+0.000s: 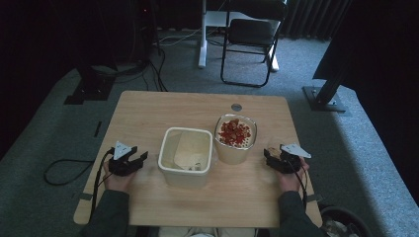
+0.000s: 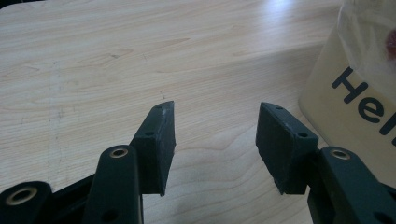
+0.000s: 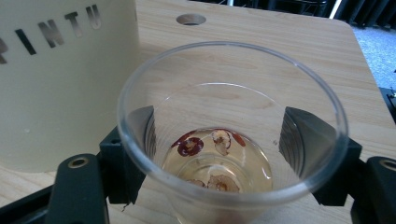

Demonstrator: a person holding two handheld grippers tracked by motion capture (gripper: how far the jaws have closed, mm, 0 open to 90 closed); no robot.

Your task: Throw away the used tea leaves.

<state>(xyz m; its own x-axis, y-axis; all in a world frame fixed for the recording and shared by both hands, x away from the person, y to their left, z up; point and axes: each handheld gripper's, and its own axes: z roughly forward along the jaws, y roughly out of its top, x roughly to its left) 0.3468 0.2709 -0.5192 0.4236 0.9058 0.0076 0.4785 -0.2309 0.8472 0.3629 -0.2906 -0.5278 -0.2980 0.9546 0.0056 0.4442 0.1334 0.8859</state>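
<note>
My right gripper [image 1: 271, 155] [image 3: 218, 112] is shut on a clear plastic cup [image 1: 273, 151] [image 3: 233, 186], one pad against each side of its wall. A few red dried fruit slices [image 3: 191, 145] lie in the bottom of the cup. Just left of it stands a cream tub [image 1: 232, 154] [image 3: 60, 84] full of the same red slices [image 1: 235, 133]. A second, square cream tub [image 1: 184, 177] [image 2: 355, 102] with something pale inside sits at the table's middle. My left gripper [image 1: 141, 159] [image 2: 215, 106] rests on the table to the left of that tub, open with nothing between its jaws.
The wooden table [image 1: 197, 106] has a round cable hole [image 1: 236, 107] [image 3: 191, 19] near its far edge. Behind the table stands a black folding chair [image 1: 249, 34]. A bin [image 1: 346, 224] sits on the floor at the near right corner.
</note>
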